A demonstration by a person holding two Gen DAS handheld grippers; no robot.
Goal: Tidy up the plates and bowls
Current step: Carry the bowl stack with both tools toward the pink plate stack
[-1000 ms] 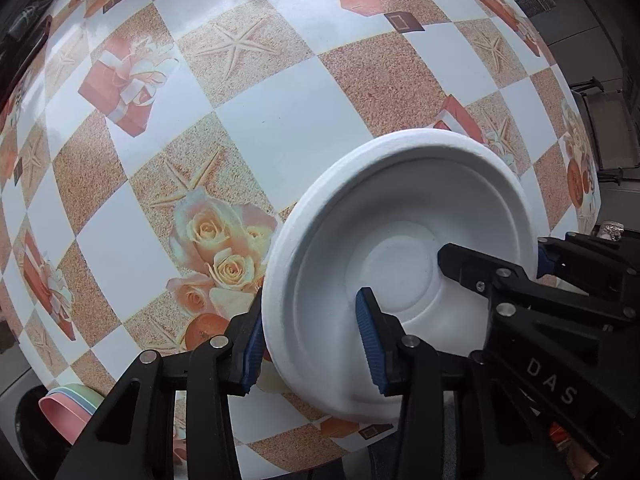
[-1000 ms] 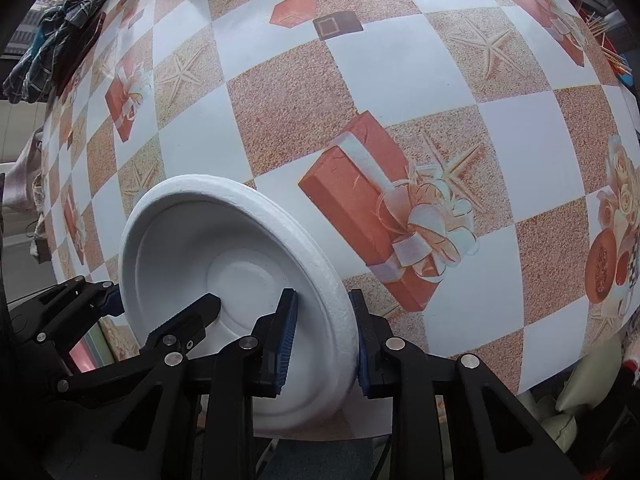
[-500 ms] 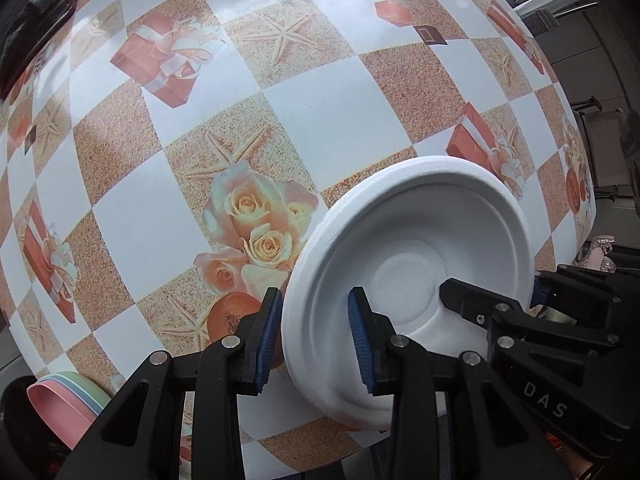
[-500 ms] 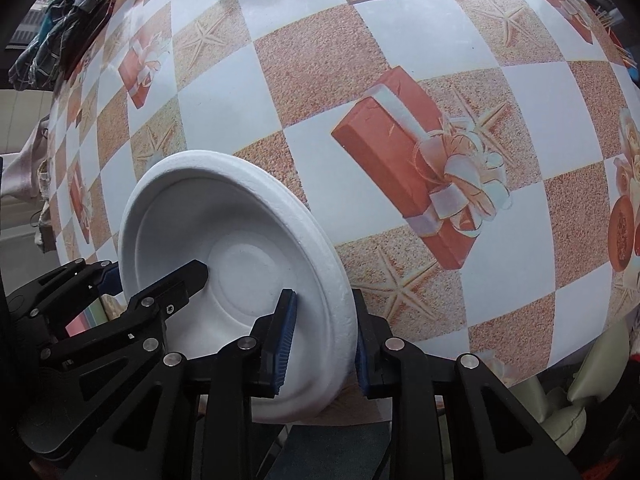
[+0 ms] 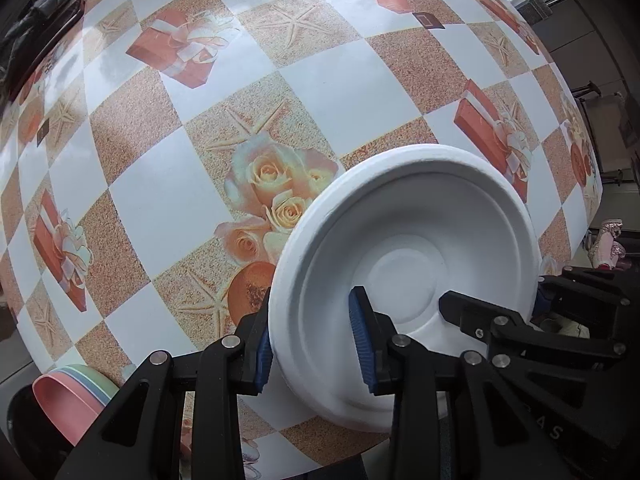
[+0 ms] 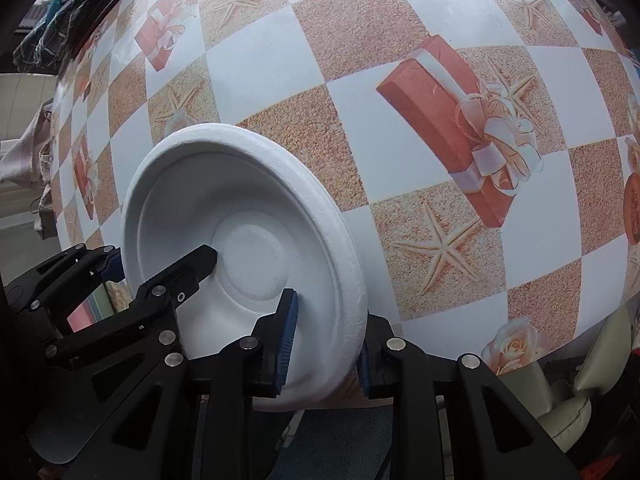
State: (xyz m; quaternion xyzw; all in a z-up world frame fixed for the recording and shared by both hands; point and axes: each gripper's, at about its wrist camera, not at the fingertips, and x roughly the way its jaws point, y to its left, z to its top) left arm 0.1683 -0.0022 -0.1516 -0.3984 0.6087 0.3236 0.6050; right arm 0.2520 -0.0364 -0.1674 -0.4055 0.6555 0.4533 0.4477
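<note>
A white foam bowl (image 5: 408,272) hangs just above the checkered tablecloth (image 5: 168,208), tilted, with its hollow toward both cameras. My left gripper (image 5: 312,336) is shut on the bowl's left rim, one blue pad inside and one outside. My right gripper (image 6: 326,336) is shut on the opposite rim of the bowl (image 6: 256,240). Each gripper shows in the other's view: the right gripper (image 5: 500,300) at the bowl's right edge, the left gripper (image 6: 156,260) at its left edge. A stack of pastel bowls (image 5: 68,392), pink on top, sits at the lower left.
The table's near edge (image 5: 340,456) runs just below the bowl. A slice of the pastel stack (image 6: 86,312) shows behind the left gripper. Bundled clothes (image 6: 68,12) lie beyond the far left corner. A pale cushion (image 6: 580,400) sits off the table at lower right.
Both grippers have carried the bowl leftward over the table, so the roses and gift-box prints slid right in both views. More of the pastel stack shows. Both grips are unchanged.
</note>
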